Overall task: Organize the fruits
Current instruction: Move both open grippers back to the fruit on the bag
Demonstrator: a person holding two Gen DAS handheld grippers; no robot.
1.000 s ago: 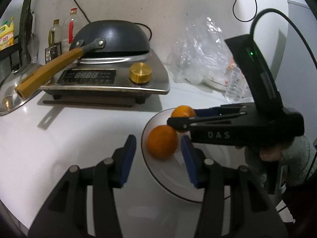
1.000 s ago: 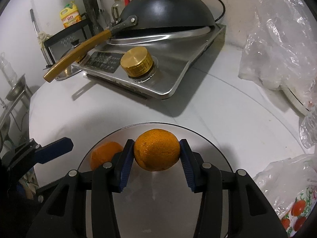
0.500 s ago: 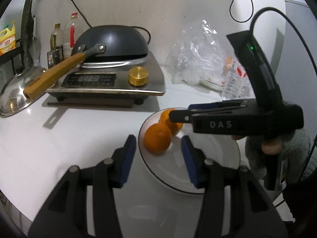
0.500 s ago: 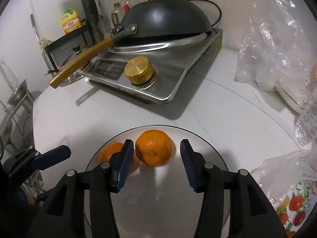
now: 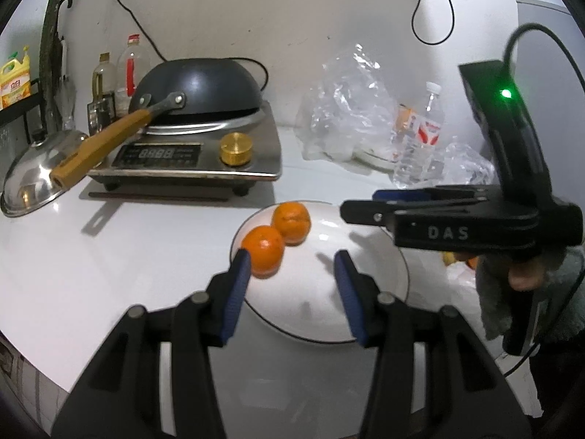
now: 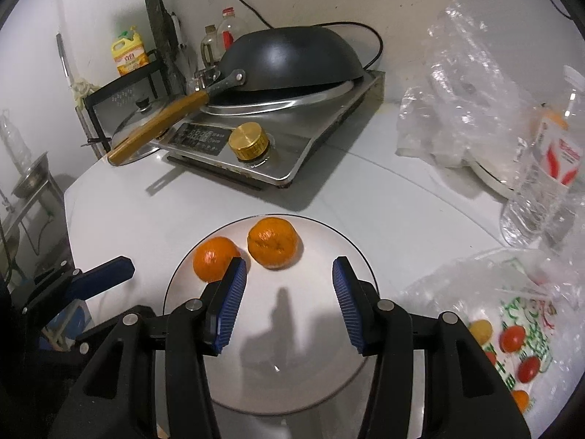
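Note:
Two oranges lie side by side at the far left of a white plate point(image 5: 373, 303) on the white counter. In the left wrist view they are the near orange point(image 5: 264, 246) and the far orange point(image 5: 291, 217). My left gripper point(image 5: 292, 267) is open and empty, above the plate's near side, its left finger next to the near orange. In the right wrist view the same oranges, one on the left point(image 6: 215, 259) and one on the right point(image 6: 272, 243), lie on the plate point(image 6: 329, 369). My right gripper point(image 6: 289, 274) is open and empty, raised above the plate behind them.
An induction cooker point(image 5: 204, 153) with an upturned black wok point(image 5: 197, 89) stands at the back left, a steel lid point(image 5: 31, 179) beside it. Clear plastic bags point(image 5: 347, 106) and a water bottle point(image 5: 420, 135) are at the back right. A printed bag of fruit point(image 6: 512, 336) lies right of the plate.
My right gripper let go of the orange onto the plate beside the other one, opened, and drew back and up. My left gripper also pulled back from the plate.

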